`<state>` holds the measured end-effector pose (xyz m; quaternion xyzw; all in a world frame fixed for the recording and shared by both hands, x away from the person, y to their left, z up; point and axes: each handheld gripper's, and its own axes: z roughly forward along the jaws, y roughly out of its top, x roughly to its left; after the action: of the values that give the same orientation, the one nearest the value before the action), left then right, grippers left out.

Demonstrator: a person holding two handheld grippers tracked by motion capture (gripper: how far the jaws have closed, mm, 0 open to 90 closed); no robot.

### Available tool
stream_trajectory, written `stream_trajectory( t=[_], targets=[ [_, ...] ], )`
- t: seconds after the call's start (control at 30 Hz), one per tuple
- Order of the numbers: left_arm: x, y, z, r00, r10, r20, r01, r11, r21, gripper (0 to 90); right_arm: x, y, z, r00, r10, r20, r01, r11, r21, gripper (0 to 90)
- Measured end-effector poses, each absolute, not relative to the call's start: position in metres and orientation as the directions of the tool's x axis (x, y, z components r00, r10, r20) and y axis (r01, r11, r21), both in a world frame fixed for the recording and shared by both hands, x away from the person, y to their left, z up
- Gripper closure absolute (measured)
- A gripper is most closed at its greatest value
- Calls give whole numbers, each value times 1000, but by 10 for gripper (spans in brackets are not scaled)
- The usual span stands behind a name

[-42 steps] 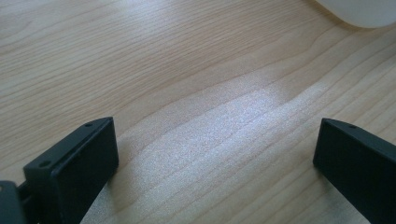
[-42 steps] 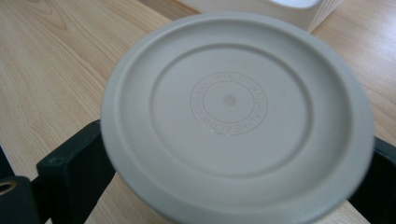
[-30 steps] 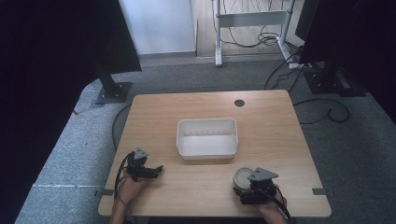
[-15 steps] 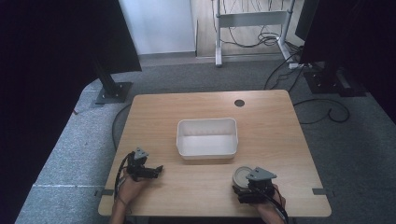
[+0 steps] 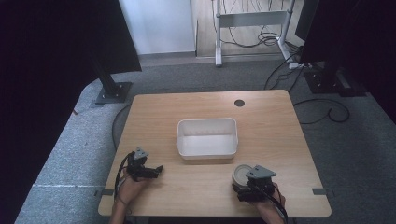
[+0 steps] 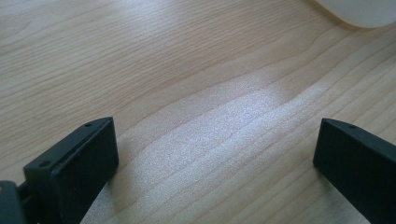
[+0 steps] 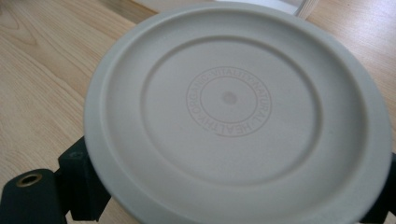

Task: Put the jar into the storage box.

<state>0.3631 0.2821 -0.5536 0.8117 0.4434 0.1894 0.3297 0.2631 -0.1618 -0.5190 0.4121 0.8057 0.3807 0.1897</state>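
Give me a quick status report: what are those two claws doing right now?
Left gripper open, nothing between its jaws, low over the table. Right gripper closed around a round grey lid. White tub just beyond, path to it clear.

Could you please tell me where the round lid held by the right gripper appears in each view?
High view: round lid sits bottom right, in the right gripper.
Right gripper view: lid spans the centre, between the jaws.
Left gripper view: not in it.
Shared landmark: white bin.
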Motion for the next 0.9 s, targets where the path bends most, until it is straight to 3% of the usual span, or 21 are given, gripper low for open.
stream_trajectory(
  t=[0.9],
  targets=[
    [363,282,-554,535,845,15,595,-389,703,0,278,-139,-499,-610,792,-4,501,390,773,96]
  ],
)
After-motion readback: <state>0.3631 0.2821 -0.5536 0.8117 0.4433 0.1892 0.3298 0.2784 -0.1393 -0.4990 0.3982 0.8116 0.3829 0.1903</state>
